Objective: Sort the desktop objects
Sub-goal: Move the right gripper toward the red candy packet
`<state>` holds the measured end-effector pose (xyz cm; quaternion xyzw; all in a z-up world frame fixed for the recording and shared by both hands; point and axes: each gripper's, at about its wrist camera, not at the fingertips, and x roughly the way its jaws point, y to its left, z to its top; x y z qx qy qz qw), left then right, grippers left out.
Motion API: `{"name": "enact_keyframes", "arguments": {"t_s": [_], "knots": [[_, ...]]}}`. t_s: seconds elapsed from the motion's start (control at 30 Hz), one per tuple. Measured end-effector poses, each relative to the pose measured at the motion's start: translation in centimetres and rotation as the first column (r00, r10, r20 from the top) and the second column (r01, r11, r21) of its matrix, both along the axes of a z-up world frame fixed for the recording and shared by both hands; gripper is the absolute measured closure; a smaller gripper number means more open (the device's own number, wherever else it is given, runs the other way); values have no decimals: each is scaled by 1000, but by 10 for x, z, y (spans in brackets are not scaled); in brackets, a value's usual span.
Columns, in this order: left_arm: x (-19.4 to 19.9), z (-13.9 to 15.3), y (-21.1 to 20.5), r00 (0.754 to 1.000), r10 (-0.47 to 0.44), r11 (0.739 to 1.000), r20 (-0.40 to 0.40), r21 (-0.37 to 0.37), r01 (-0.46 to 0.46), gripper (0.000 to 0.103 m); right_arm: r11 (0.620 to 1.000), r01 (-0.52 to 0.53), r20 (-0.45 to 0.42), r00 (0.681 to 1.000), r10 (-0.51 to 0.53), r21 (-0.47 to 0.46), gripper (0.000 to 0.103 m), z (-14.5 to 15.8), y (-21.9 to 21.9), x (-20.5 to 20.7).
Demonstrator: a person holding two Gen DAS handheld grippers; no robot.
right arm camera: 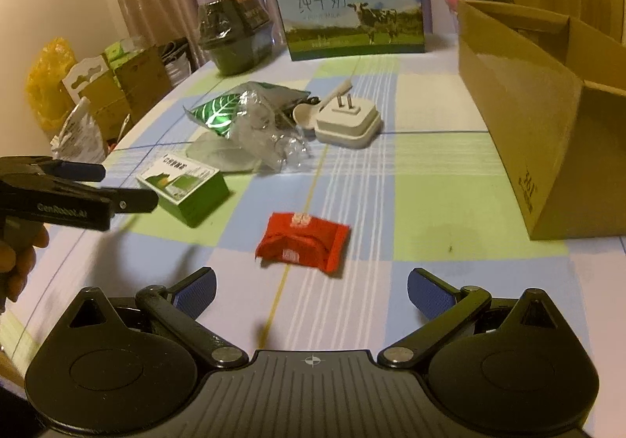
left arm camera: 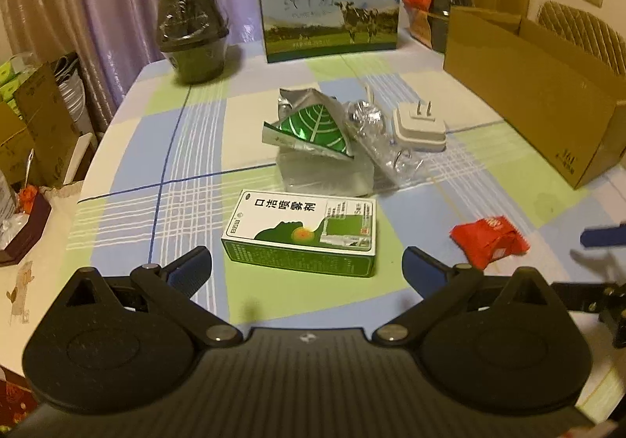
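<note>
Checked cloth covers the desk (left arm camera: 187,148) where sorting looks barely begun — the cardboard box (right arm camera: 520,117) shows nothing inside from here; a green-and-white box (left arm camera: 301,238) marked 口洁喷雾剂 lies just ahead of the left gripper (left arm camera: 307,265), jaws spread, empty; the right gripper (right arm camera: 311,287), likewise spread, faces a red packet (right arm camera: 303,242); a white plug (right arm camera: 348,121) and foil wrappers (left arm camera: 309,125) wait mid-desk — behind, a carton (left arm camera: 328,3) reads 纯牛奶.

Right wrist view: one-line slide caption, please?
Open right gripper hovers before a red packet on the checked tablecloth, cardboard box to its right.
</note>
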<state>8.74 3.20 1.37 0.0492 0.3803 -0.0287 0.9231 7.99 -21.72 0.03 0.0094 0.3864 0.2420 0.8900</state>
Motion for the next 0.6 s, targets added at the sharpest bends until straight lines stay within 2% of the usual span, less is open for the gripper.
{"name": "enact_keyframes", "arguments": {"t_s": [0.27, 0.37, 0.6], "knots": [[31, -21, 15, 997, -53, 998, -57, 12, 54, 1, 1000, 21, -5, 1000, -21, -14, 2, -8, 7, 12], [42, -22, 20, 994, -74, 997, -76, -21, 73, 1, 1000, 12, 4, 1000, -12, -19, 2, -10, 10, 18], [59, -24, 26, 991, -86, 996, -98, -42, 83, 1, 1000, 29, -4, 1000, -29, -9, 2, -14, 8, 25]]}}
